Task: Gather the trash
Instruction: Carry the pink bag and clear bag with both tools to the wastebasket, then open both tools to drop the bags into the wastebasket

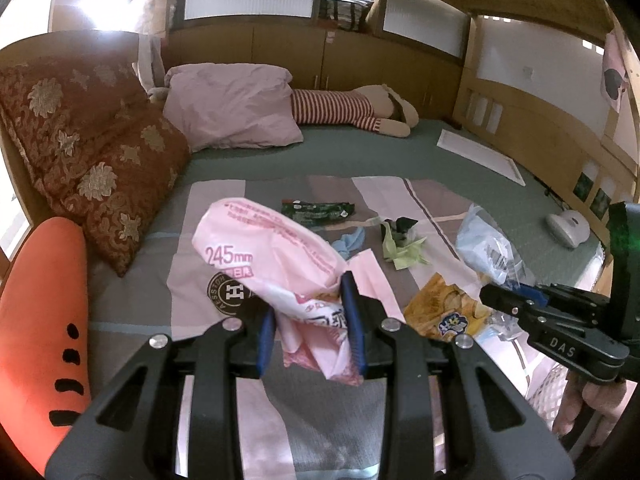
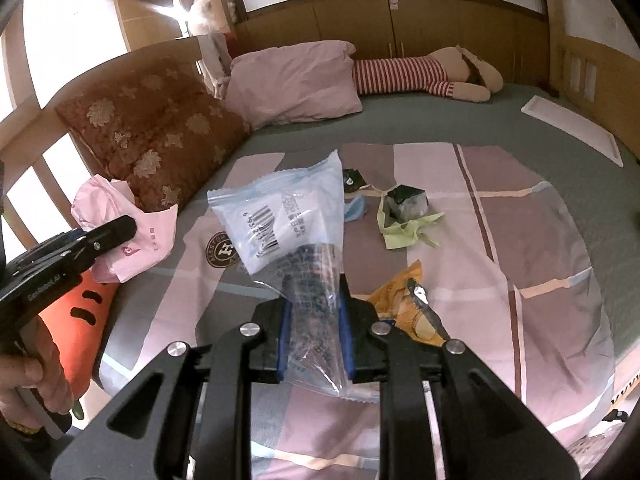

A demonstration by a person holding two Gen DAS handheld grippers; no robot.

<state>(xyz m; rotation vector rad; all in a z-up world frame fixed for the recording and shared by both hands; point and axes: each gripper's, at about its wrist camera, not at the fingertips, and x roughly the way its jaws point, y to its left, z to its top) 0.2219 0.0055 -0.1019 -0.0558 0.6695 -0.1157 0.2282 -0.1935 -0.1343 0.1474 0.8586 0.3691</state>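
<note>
Left wrist view: the left gripper (image 1: 310,322) was closed on a crumpled pink bag (image 1: 276,256), its blue pads pinching the bag's gathered lower part while the printed upper part bulged above the fingers. The bag hung clear of the bed (image 1: 360,156). At the right edge, the right gripper (image 1: 516,298) reached in from the side, a clear wrapper (image 1: 486,240) rising from its tip. Between the two grippers a yellow snack packet (image 1: 442,310) lay flat on the striped sheet (image 1: 304,396). Farther back lay a dark green wrapper (image 1: 318,211), a blue scrap (image 1: 352,240) and a pale green scrap (image 1: 402,250).

Right wrist view: the right gripper (image 2: 316,334) was shut on the clear wrapper (image 2: 288,216), its pads squeezing the crinkled transparent tail. The pale blue end with a barcode stood up above the fingers. The left gripper (image 2: 120,232) showed at the left edge with the pink bag (image 2: 120,220) bunched at its tip. The snack packet (image 2: 404,300) lay just right of the fingers.

To do this step well, both grips probably needed to stay firm, since thin film slips easily. The wrapper would likely go into the pink bag, so the bag's mouth needed to face it. That opening could not be made out in either view.
</note>
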